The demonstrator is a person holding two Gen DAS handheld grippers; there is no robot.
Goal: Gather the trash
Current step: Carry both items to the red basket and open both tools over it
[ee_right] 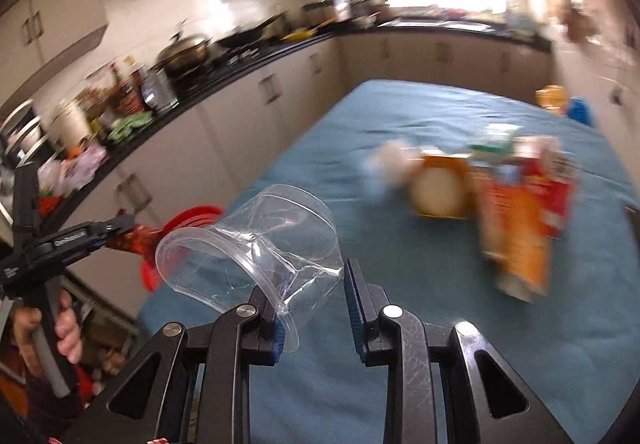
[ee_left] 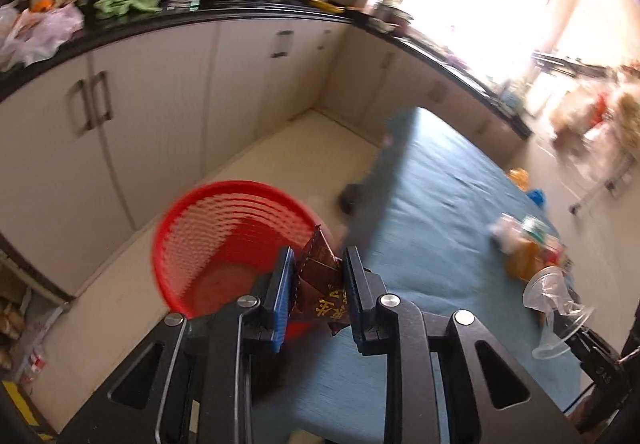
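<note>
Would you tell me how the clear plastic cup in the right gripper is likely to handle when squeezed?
The clear plastic cup looks thin and already creased near the right gripper, so it will probably buckle. It seems very light. Its glossy wall may slip, being pinched at one edge only.

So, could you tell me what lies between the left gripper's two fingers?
A brown snack wrapper with gold lettering, clamped in the left gripper above the red basket; the left wrist view shows it.

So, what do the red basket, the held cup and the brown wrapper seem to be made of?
Red basket: likely moulded plastic, matte; its wall is an open lattice in one even colour.
Cup in the right gripper: thin clear plastic, glossy; it is see-through and creased where crushed.
Brown wrapper in the left gripper: probably printed foil or plastic film, shiny, with a serrated edge and sharp folds.
</note>
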